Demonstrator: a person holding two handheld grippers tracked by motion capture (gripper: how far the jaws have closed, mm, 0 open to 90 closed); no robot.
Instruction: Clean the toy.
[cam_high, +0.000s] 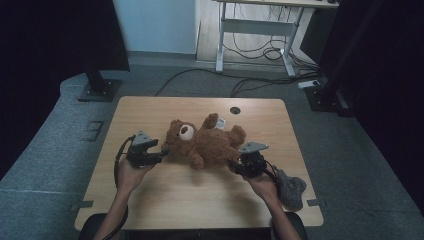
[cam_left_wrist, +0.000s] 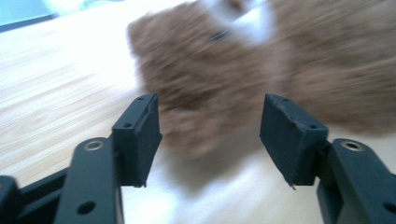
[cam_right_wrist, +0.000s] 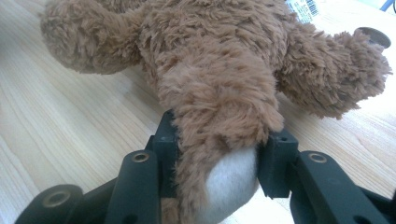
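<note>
Right gripper (cam_right_wrist: 217, 154) clamps teddy bear (cam_high: 205, 142) leg at bear's 4 o'clock; left gripper (cam_left_wrist: 210, 135) jaws apart, gripping nothing, at 9 o'clock.

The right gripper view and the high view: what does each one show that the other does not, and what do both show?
Right gripper view alone: the white sole of the brown plush teddy bear's leg squeezed between the jaws. High view alone: the left gripper by the bear's head, a grey cloth at the table's right edge, the floor. Both: the bear, its paper tag, the light wooden table.

You see the tabletop (cam_high: 150, 200) from high above; both claw cameras look closely at the same teddy bear (cam_high: 205, 142).
</note>
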